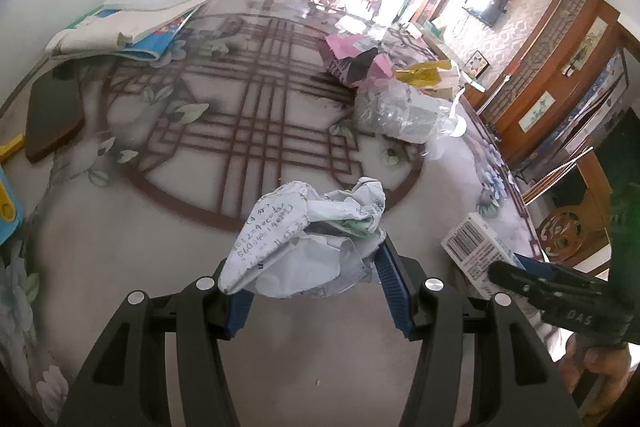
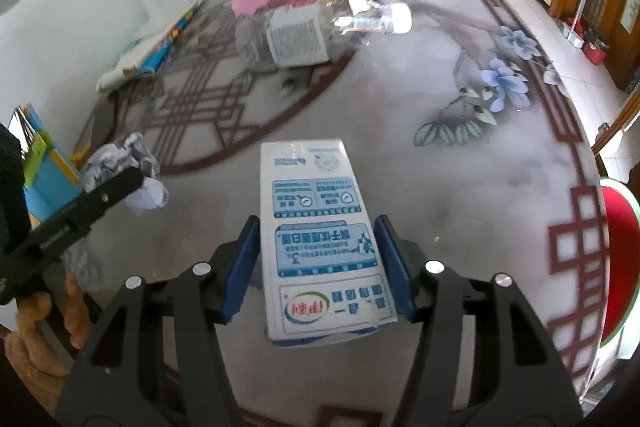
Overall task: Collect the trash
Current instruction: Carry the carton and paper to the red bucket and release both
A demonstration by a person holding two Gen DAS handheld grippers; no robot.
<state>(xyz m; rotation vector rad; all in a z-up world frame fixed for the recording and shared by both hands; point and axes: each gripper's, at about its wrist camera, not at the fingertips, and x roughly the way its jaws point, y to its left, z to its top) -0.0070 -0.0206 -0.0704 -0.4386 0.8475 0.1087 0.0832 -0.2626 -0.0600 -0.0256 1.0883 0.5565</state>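
Note:
My left gripper (image 1: 316, 259) is shut on a crumpled sheet of written paper (image 1: 308, 223) and holds it above the patterned table (image 1: 160, 227). My right gripper (image 2: 318, 247) is shut on a white and blue milk carton (image 2: 320, 243), also off the table. The carton (image 1: 476, 247) and the right gripper show at the right of the left wrist view. The crumpled paper (image 2: 124, 171) and the left gripper show at the left of the right wrist view. More trash lies farther back: pink paper (image 1: 352, 55), a yellow wrapper (image 1: 424, 73) and a clear bag with a box (image 1: 400, 111).
A stack of books and boards (image 1: 132, 23) lies at the table's far left. A dark wooden paddle-shaped board (image 1: 52, 115) lies at the left edge. A clear plastic bottle (image 2: 380, 19) lies beyond the box (image 2: 296, 39). A red round stool (image 2: 620, 251) stands beyond the right table edge.

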